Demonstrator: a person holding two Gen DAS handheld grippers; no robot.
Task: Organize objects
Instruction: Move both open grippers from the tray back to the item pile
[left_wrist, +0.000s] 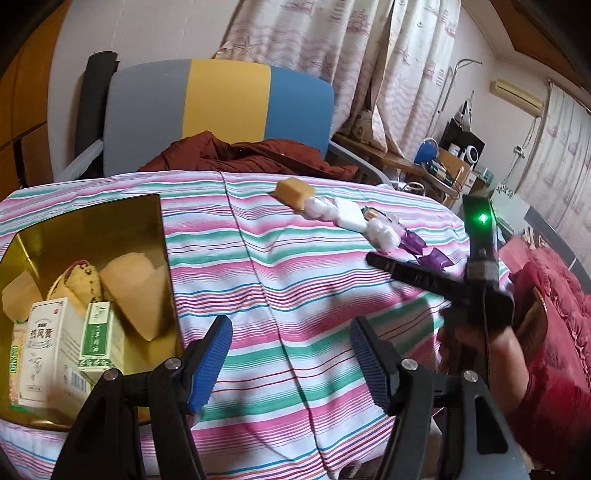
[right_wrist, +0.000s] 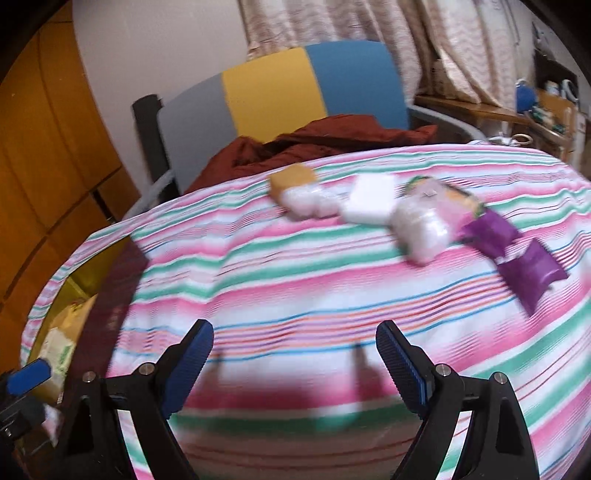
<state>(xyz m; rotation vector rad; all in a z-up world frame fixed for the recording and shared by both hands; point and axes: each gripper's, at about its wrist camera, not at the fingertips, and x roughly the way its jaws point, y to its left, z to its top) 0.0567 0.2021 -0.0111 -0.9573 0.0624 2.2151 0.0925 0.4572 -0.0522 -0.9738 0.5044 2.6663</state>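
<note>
Objects (left_wrist: 354, 218) strung in a loose row across far right of striped cloth (left_wrist: 280, 266) covering the surface: tan block (left_wrist: 294, 191) at the far end, touching a white puffy packet (left_wrist: 322, 209), then a white block (left_wrist: 349, 215), a second clear packet of white stuff (left_wrist: 384, 236), two purple packets (left_wrist: 430, 254) nearest. Something green-and-yellow (right_wrist: 461, 201) half hidden behind second packet; too blurred to name. Right wrist view smeared throughout, edges soft.

Gold box (left_wrist: 88, 229) at left of surface, near edge cut off by left gripper's frame. Inside: white carton with printed characters (left_wrist: 44, 343), green-and-white carton (left_wrist: 98, 336) just beside it, tan shapes (left_wrist: 133, 291) behind, a speckled yellowish thing (left_wrist: 83, 286) partly buried. More at far left, cropped by lens rim. Same box barely seen in right view, blocked by a dark blurred edge.

Left gripper (left_wrist: 291, 354) above bare cloth just right of box, jaws spread wide, nothing between the blue pads (left_wrist: 212, 362). Right gripper (right_wrist: 295, 363) likewise gaping over bare stripes, nothing gripped, objects well ahead of it. From left view, right gripper seen side-on with green light, hand (left_wrist: 476, 339) around its handle, red sleeve (left_wrist: 554, 387) cut off at frame edge.

Behind surface: chair (left_wrist: 221, 110) with grey, yellow, blue back, dark red garment (left_wrist: 251, 155) heaped on seat, lower part hidden by surface edge. Curtains (left_wrist: 351, 55) beyond. Cluttered desk (left_wrist: 436, 162) at far right, items too small to make out.
</note>
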